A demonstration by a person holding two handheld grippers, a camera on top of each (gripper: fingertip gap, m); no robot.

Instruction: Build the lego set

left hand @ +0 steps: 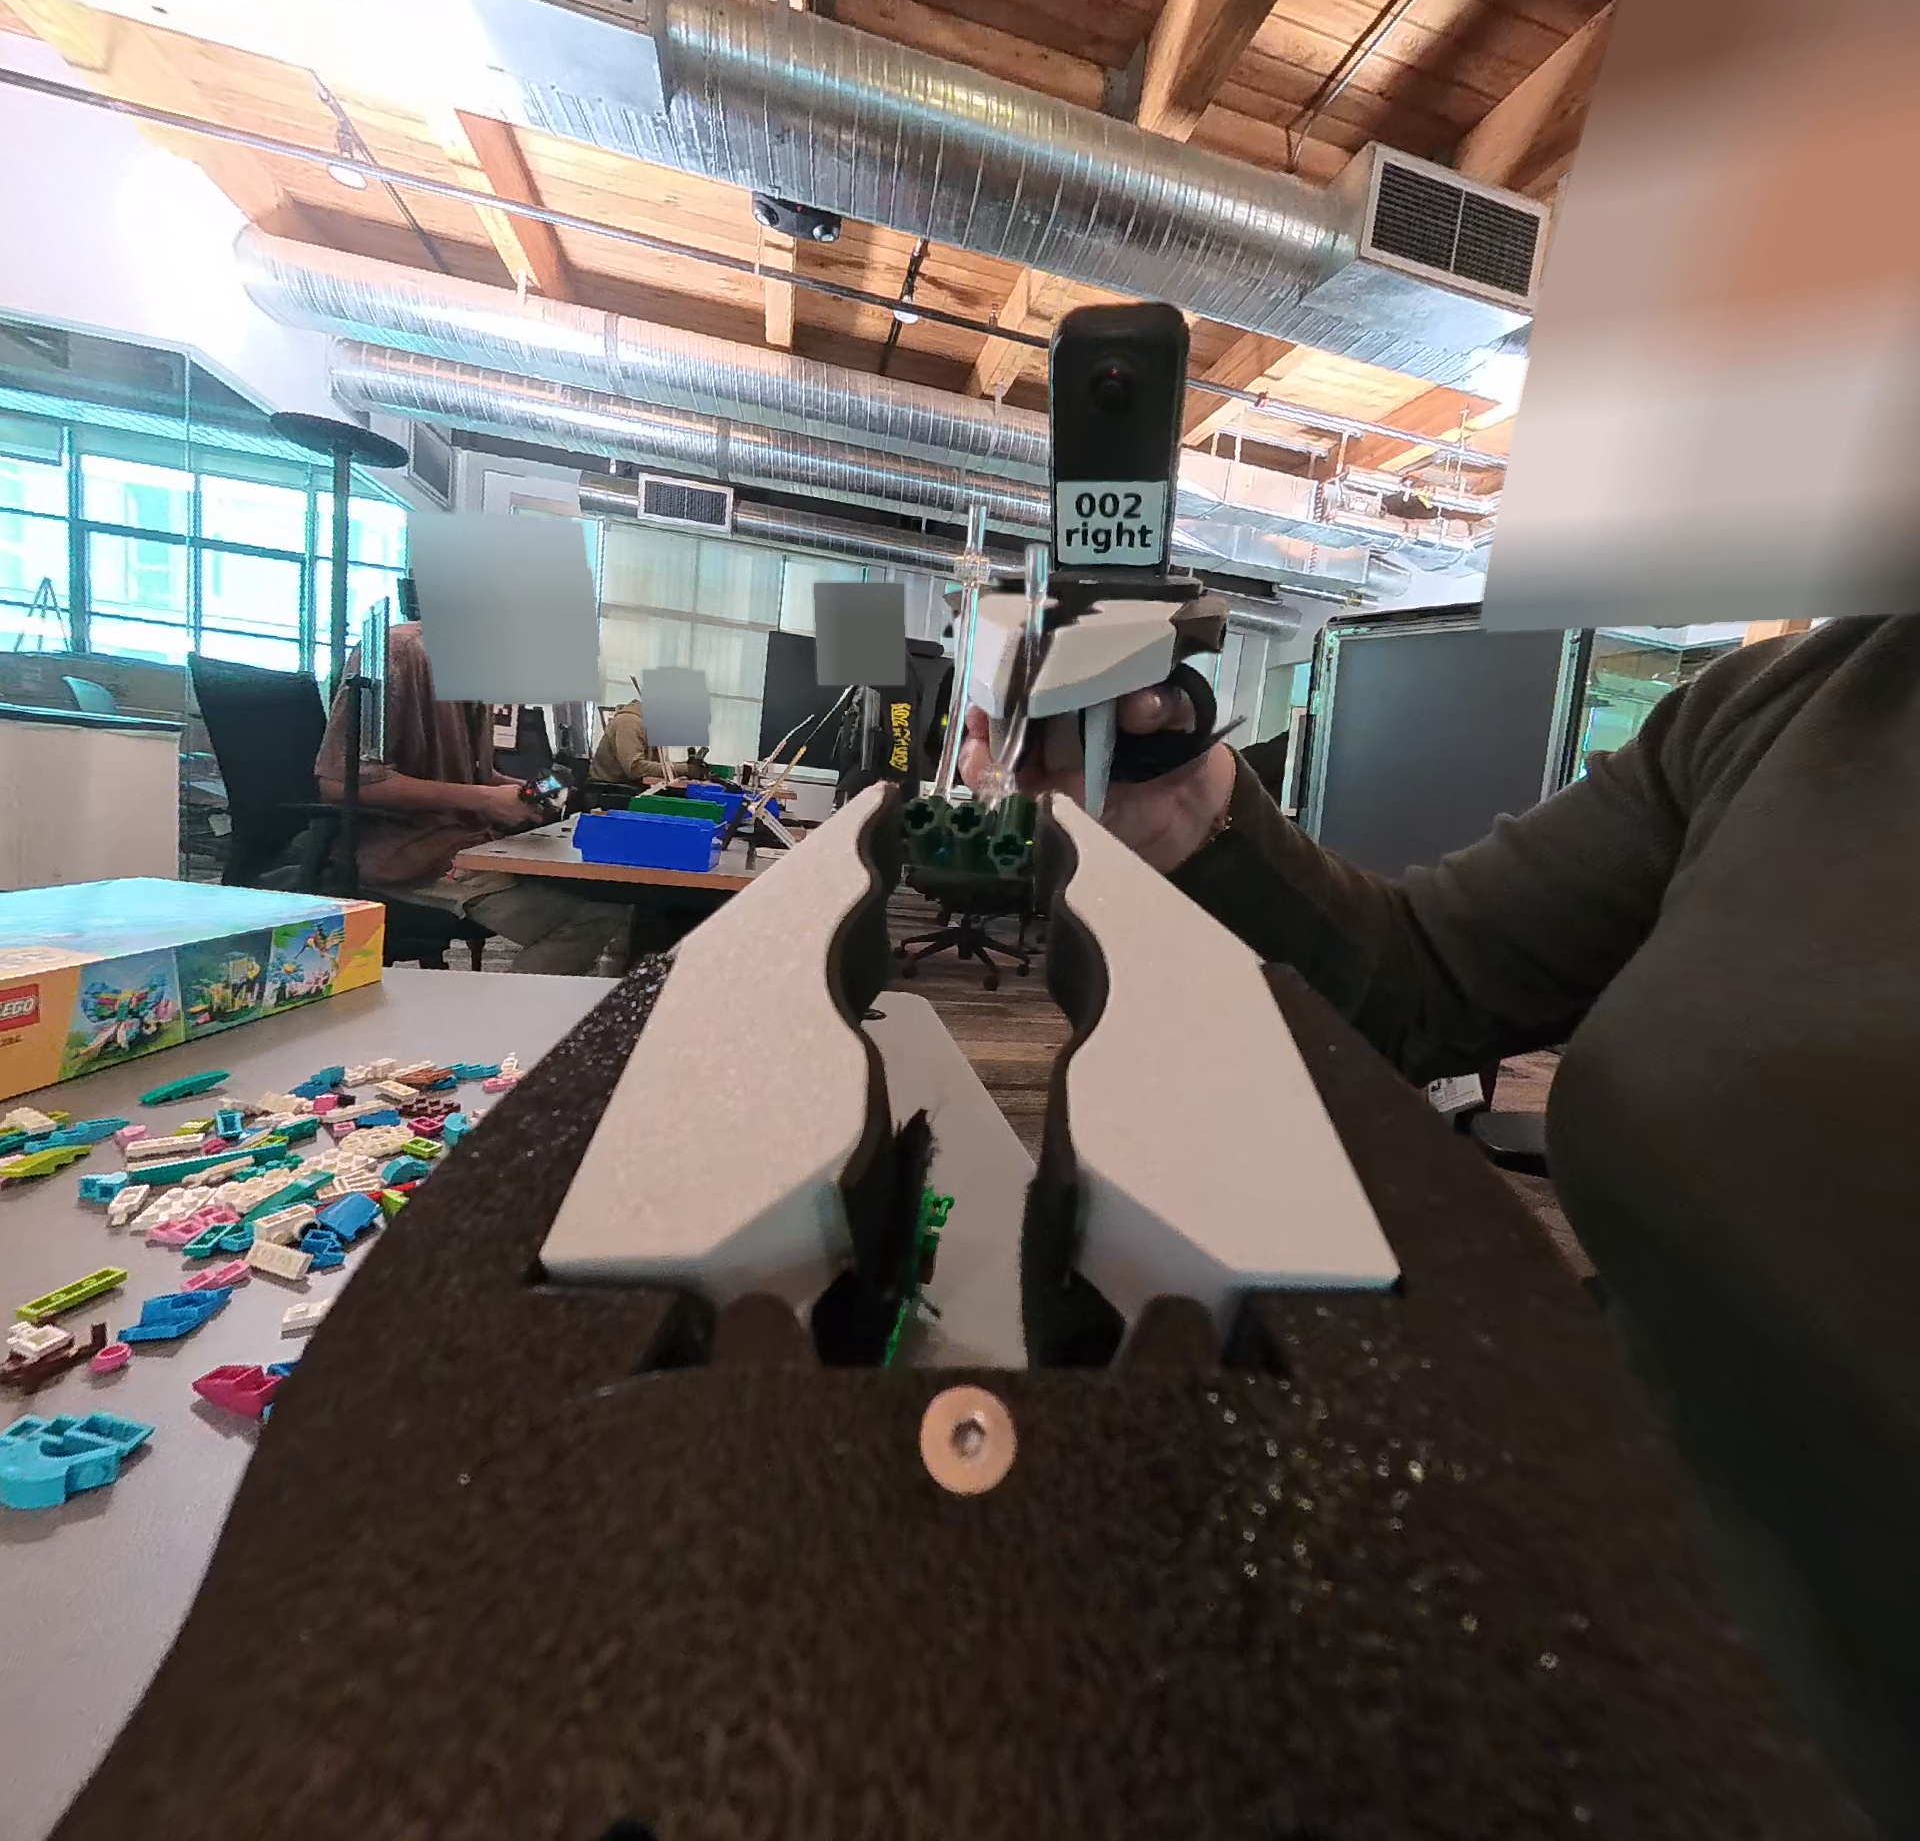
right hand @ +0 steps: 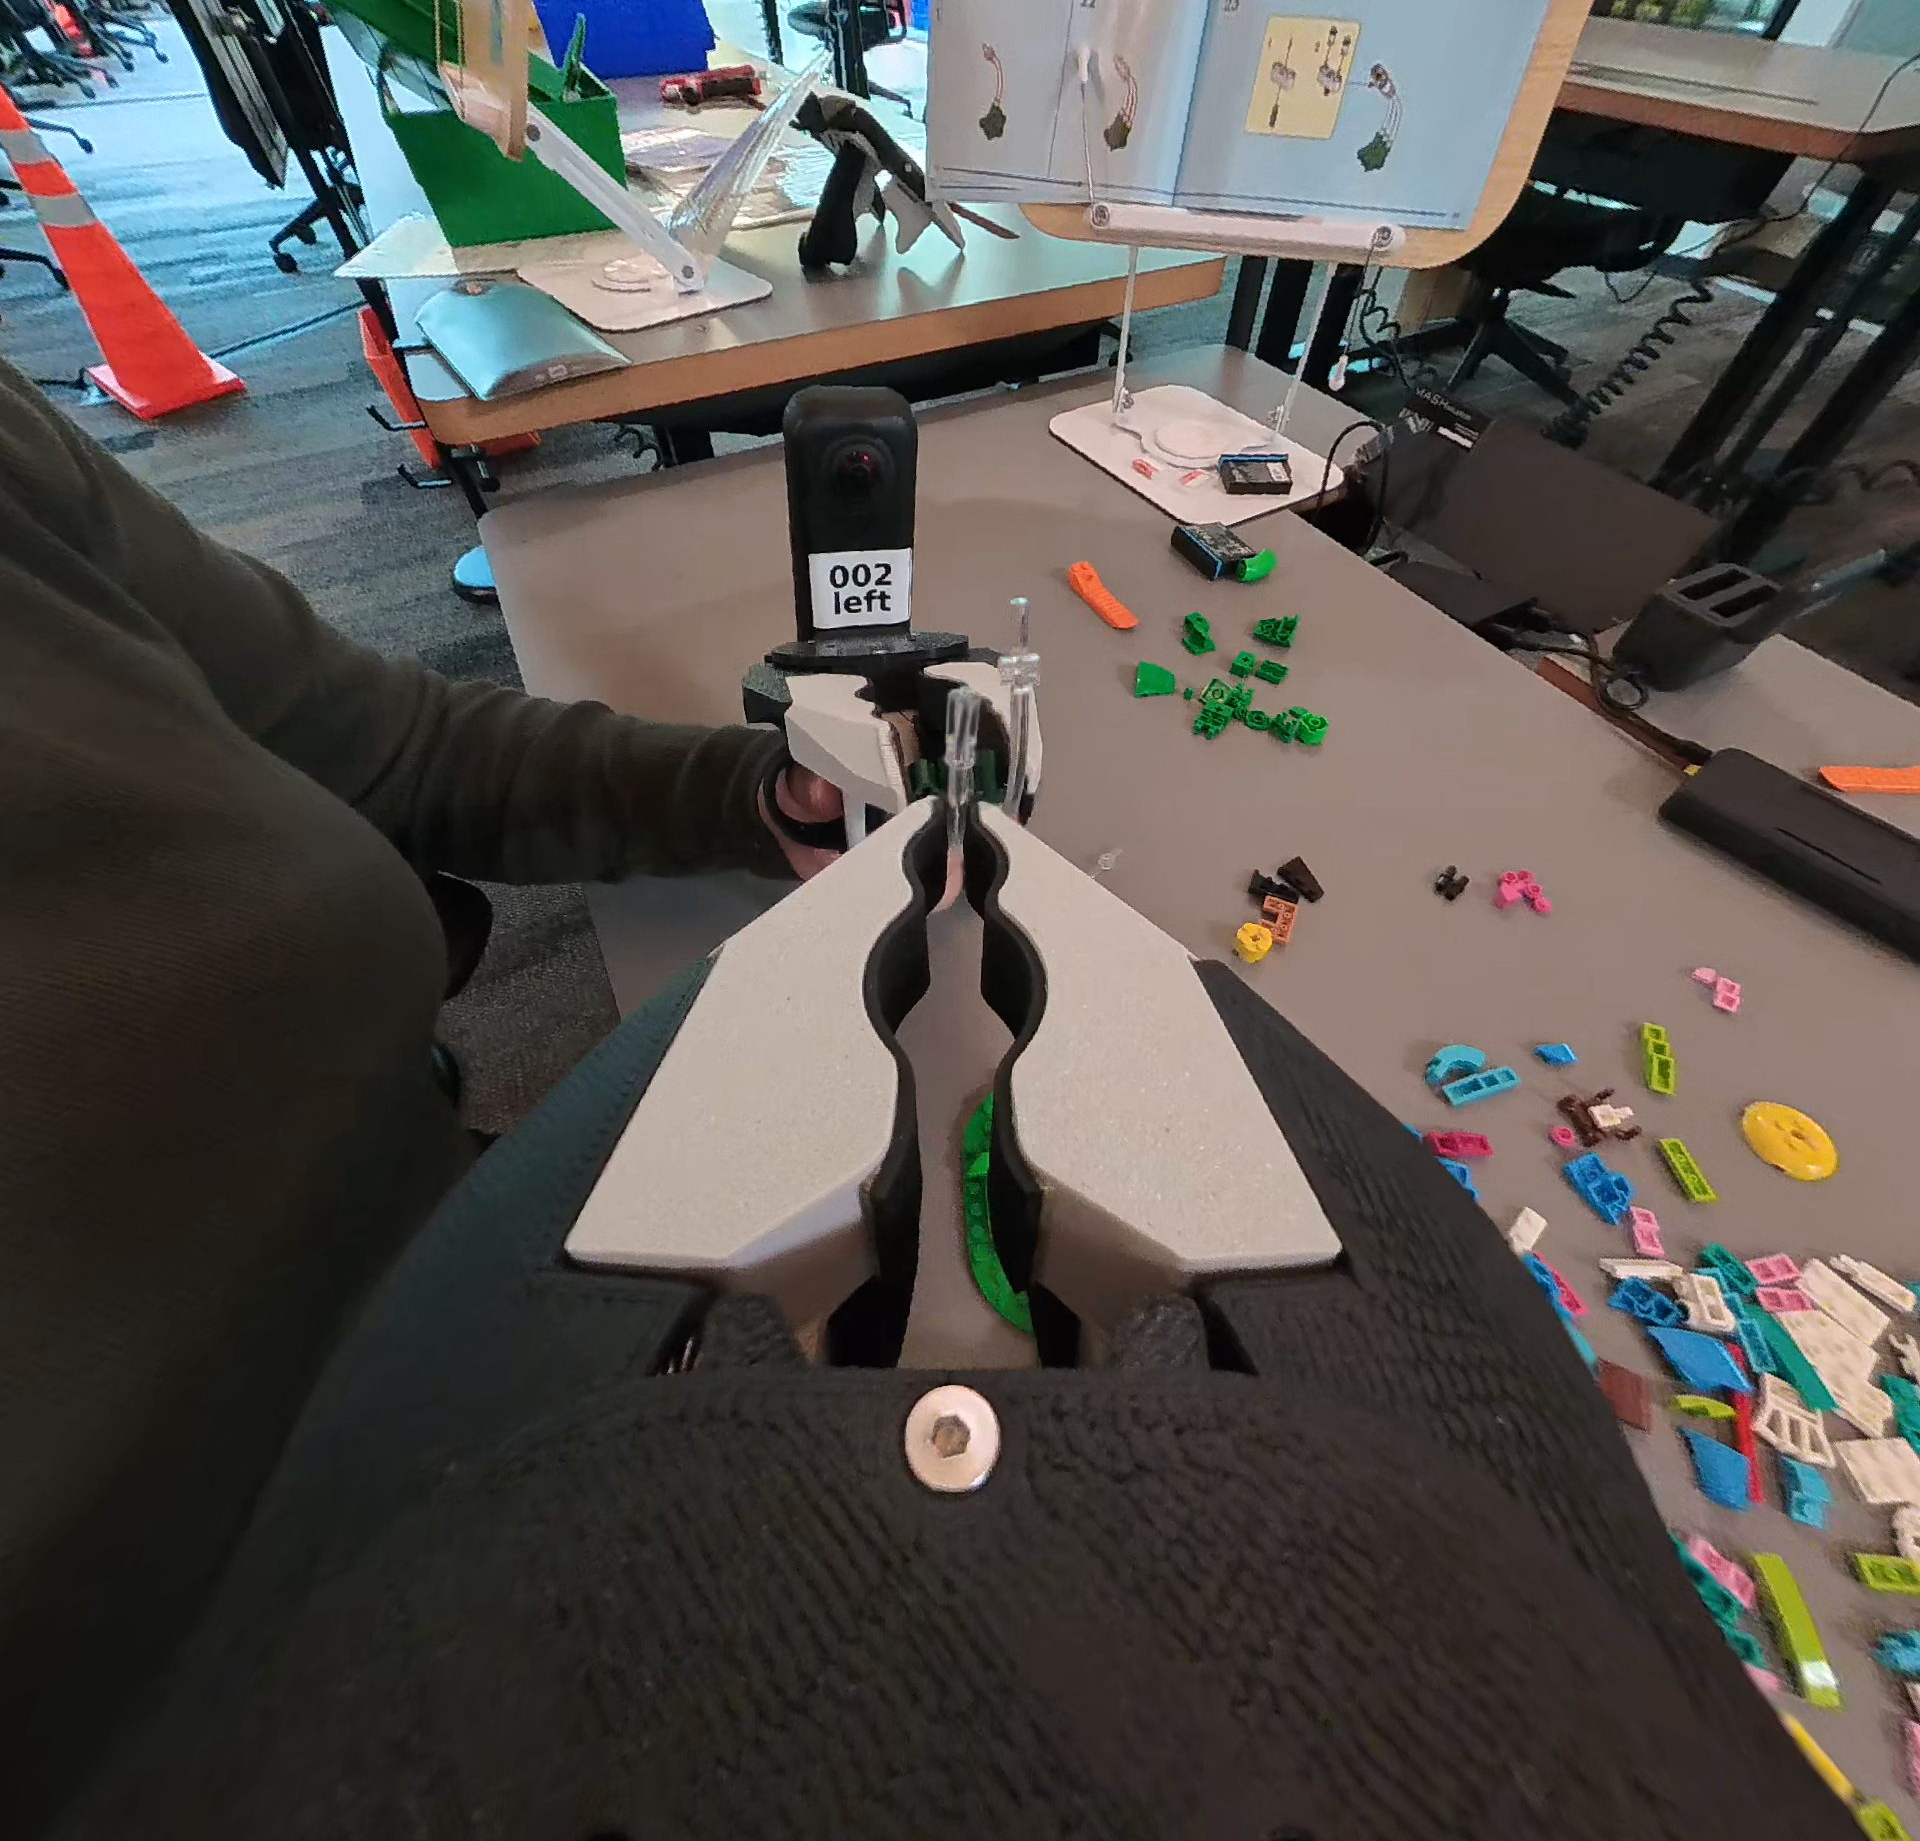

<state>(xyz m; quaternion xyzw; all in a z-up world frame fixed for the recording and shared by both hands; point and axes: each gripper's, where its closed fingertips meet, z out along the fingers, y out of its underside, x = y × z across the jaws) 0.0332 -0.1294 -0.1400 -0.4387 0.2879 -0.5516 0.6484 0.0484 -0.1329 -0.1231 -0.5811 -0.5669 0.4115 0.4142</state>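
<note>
Lego parts are spread over the grey table (right hand: 1039,565), which serves as the landmark: a dense multicoloured pile (right hand: 1787,1344) lies at its near right side, a cluster of green pieces (right hand: 1247,700) sits further back toward the middle, and an orange separator (right hand: 1101,594) lies just beyond that cluster. The set's box (left hand: 177,970) rests on the table at its left end in the left wrist view, with loose bricks (left hand: 208,1168) scattered in front of it. An open instruction booklet (right hand: 1226,56) stands on a holder at the table's far edge.

Above the table's near edge, both tools meet in the air. The left gripper (left hand: 966,830) is clenched on a small dark green piece (left hand: 966,823) with cross-shaped holes, held at its tips. The right gripper (right hand: 961,825) is pinched on a clear thin rod (right hand: 961,752), whose lower end touches the green piece. A second clear rod (right hand: 1020,690) rises just beside it from the same piece.
</note>
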